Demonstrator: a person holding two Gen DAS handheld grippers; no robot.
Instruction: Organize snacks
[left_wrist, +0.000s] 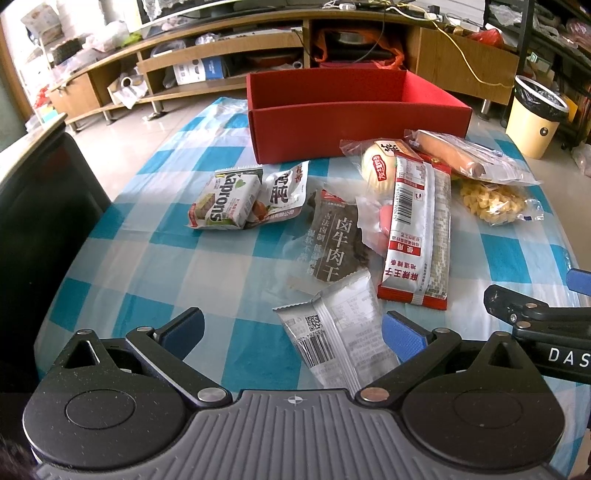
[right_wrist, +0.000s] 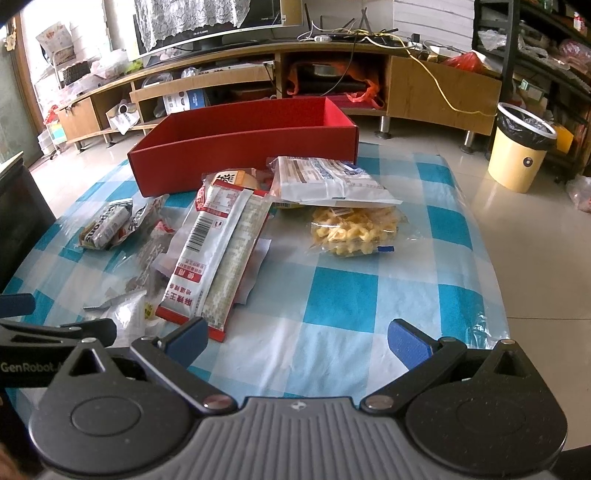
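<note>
An empty red box (left_wrist: 354, 122) stands at the far side of the checked tablecloth (left_wrist: 155, 258); it also shows in the right wrist view (right_wrist: 236, 147). Snack packs lie in front of it: a Kaprons wafer pack (left_wrist: 225, 201), a dark beef jerky pack (left_wrist: 334, 242), a long red-and-white pack (left_wrist: 417, 232) (right_wrist: 218, 254), a yellow puffed snack bag (left_wrist: 495, 201) (right_wrist: 354, 230). A silver pack (left_wrist: 340, 328) lies between the fingers of my open left gripper (left_wrist: 293, 332). My right gripper (right_wrist: 297, 338) is open and empty over bare cloth.
A black chair (left_wrist: 44, 206) stands at the table's left edge. A yellow waste bin (right_wrist: 521, 147) stands on the floor to the right. A long wooden TV cabinet (right_wrist: 258, 77) runs behind the table. The other gripper's arm (left_wrist: 543, 321) shows at the right.
</note>
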